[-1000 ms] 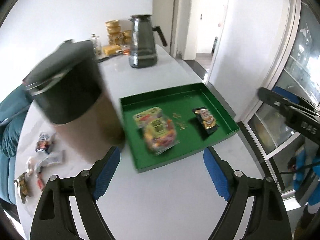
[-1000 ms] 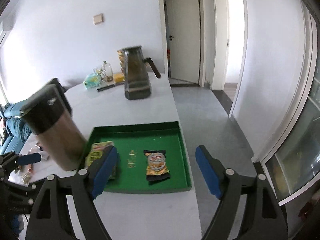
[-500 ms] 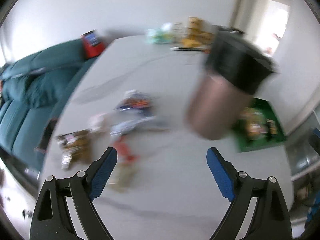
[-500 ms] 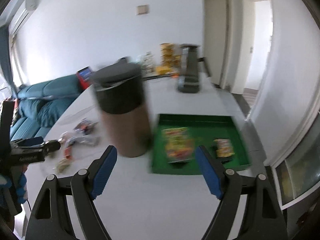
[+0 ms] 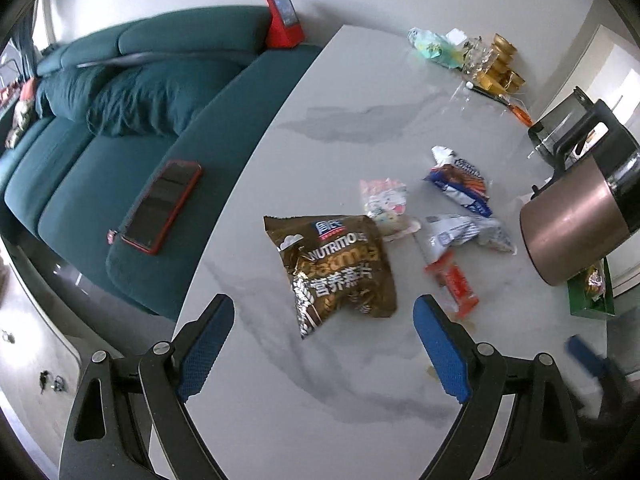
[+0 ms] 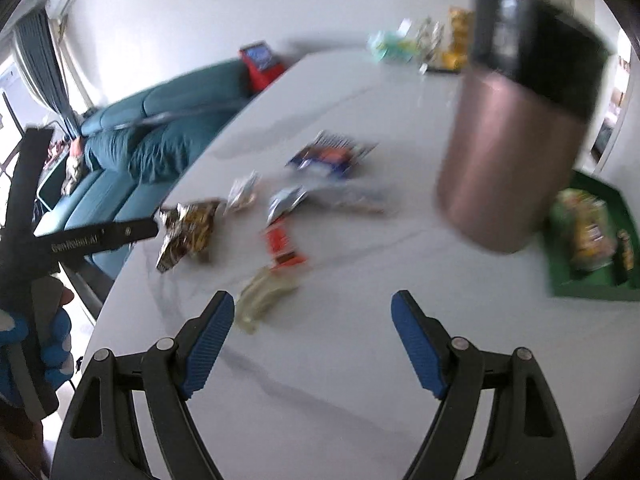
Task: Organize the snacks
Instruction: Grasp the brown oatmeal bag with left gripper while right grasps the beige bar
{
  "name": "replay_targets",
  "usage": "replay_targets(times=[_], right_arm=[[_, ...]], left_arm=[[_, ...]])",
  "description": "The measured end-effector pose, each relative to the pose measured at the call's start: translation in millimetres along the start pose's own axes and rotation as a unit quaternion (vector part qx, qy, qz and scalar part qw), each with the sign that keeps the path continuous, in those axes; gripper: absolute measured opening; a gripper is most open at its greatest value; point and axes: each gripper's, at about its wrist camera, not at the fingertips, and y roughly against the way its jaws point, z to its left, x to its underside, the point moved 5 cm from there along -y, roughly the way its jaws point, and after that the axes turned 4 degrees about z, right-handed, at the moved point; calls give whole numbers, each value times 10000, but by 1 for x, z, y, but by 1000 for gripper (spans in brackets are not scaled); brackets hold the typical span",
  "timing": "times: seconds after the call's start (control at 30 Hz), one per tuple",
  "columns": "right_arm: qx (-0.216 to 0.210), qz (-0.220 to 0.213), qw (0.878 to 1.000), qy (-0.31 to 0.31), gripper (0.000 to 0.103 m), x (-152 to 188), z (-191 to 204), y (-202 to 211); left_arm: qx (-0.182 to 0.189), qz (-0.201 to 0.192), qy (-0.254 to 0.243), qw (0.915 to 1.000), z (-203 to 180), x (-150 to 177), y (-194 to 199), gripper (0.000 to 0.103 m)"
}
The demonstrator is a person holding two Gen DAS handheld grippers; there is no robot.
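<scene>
Loose snacks lie on the white marble table [image 5: 320,380]. A brown oat bag [image 5: 336,268] lies just ahead of my left gripper [image 5: 324,304], whose blue pads stand open on either side of the bag's near end, above it. Beyond are a pink packet [image 5: 384,200], a blue packet [image 5: 460,180], a white packet [image 5: 468,232] and a red bar [image 5: 452,280]. My right gripper [image 6: 312,308] is open and empty over bare table, with a pale packet [image 6: 264,292] by its left finger. The green tray [image 6: 592,284] at the right holds snack packs [image 6: 588,228].
A copper tumbler [image 6: 516,132] with a black lid stands between the loose snacks and the tray. A dark jug [image 5: 560,136] and gold tins [image 5: 500,68] stand at the far end. A teal sofa [image 5: 120,120] with a phone [image 5: 164,206] runs along the table's left edge.
Both views have swung left from the green tray to the loose snacks and dropped closer to the table. The tumbler has shifted to the right side of both views.
</scene>
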Motion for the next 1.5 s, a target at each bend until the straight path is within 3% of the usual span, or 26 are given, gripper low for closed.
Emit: replay_targets(times=[0.4,0.8,0.83,0.87,0.9,0.93,1.2,1.33,1.5], right_arm=[[70,514,9982,-291,103,-3,25,-64],[280,575,9976,-281,101,-7,29,-81],[292,564,9977,-244,95,-8,30,-81],[308,542,9979,-179,72,-8,31,-80],[280,534,9981,-156,42,-10,31,-80],[230,531,9982,-148,31,-10,30,-79],[147,520,9985,73,19,-6,28,-76],[111,515,9985,167,18,-8,27,-77],[-62,536,9983,222,9,-4,22,-74]], left_arm=[[161,241,260,9992,12,-13,-38,88],[44,428,172,9989,3,-14,-63,88],[29,429,147,9990,2,-15,-63,88],[-13,430,120,9990,2,-15,-64,88],[-41,430,105,9990,1,-16,-65,88],[-83,424,71,9990,1,-16,-65,88],[-340,379,-223,9985,-4,-15,-68,87],[-389,299,-461,9977,-11,-14,-67,71],[-426,258,-606,9969,-12,-13,-66,61]])
